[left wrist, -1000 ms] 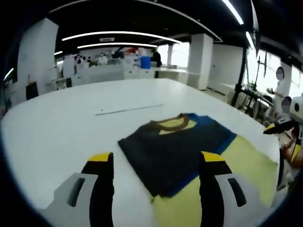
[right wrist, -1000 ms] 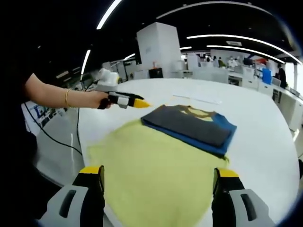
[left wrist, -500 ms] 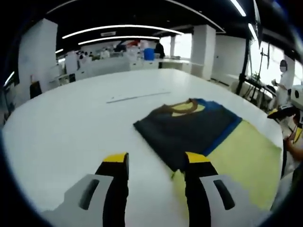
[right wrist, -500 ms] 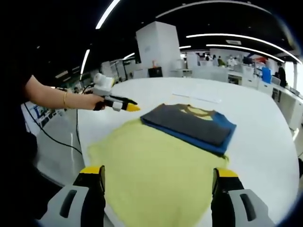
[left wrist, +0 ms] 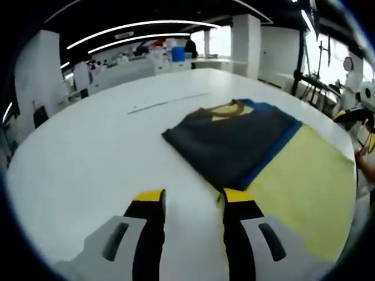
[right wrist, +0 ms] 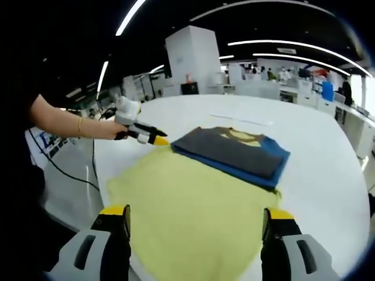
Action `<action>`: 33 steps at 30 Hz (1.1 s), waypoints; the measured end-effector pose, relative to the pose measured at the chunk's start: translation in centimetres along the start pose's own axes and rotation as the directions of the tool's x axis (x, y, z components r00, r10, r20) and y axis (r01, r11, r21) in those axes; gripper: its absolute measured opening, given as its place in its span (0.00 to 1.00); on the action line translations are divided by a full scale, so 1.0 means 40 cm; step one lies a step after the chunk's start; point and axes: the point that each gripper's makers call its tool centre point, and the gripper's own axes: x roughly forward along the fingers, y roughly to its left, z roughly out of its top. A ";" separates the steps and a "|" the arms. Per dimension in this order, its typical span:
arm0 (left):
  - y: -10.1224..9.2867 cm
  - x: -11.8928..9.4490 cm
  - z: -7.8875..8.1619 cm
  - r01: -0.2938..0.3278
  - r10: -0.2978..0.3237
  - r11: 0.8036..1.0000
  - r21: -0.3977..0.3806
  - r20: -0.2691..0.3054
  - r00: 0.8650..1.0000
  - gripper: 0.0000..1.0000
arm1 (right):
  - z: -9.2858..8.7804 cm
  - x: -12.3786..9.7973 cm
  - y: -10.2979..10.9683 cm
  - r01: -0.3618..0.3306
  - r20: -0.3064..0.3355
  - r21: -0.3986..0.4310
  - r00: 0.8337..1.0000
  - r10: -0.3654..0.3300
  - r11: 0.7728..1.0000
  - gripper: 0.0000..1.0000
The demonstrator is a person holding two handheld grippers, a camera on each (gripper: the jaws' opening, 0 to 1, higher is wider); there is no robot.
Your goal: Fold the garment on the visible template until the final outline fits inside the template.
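Observation:
The folded garment (left wrist: 234, 137), dark grey over blue with a brown and yellow collar, lies flat on the far part of the yellow template (left wrist: 299, 170). My left gripper (left wrist: 193, 199) hovers low at the template's corner. Its jaws are apart, with white table between them and the yellow edge just inside the right jaw. In the right gripper view the same garment (right wrist: 234, 153) rests on the template (right wrist: 193, 211). There the left gripper (right wrist: 159, 141), held by a hand, points at the template's far left corner. My right gripper (right wrist: 194, 213) is wide open above the template's near edge and holds nothing.
Everything sits on a large white round table (left wrist: 88, 146). A thin strip (left wrist: 167, 103) lies on it beyond the garment. The person's bare arm (right wrist: 70, 123) reaches in from the left, past the table edge (right wrist: 102, 170). Workbenches stand in the background.
My left gripper's jaws have narrowed, and it has come down closer to the template's corner. The right gripper has stayed put and wide open. The garment has not moved.

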 end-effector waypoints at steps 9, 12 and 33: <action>-0.024 0.017 -0.016 0.034 -0.034 0.999 0.002 -0.026 0.999 0.26 | -0.008 0.009 0.004 -0.003 -0.003 0.009 1.000 0.003 1.000 0.91; -0.034 0.024 -0.024 0.047 -0.046 0.999 0.014 -0.040 0.998 0.19 | -0.011 0.010 0.006 -0.003 -0.005 0.010 1.000 0.003 1.000 0.91; -0.017 0.015 -0.029 -0.040 0.088 0.929 0.368 -0.115 0.989 0.00 | -0.026 0.007 0.001 0.006 -0.023 0.009 1.000 -0.005 1.000 0.90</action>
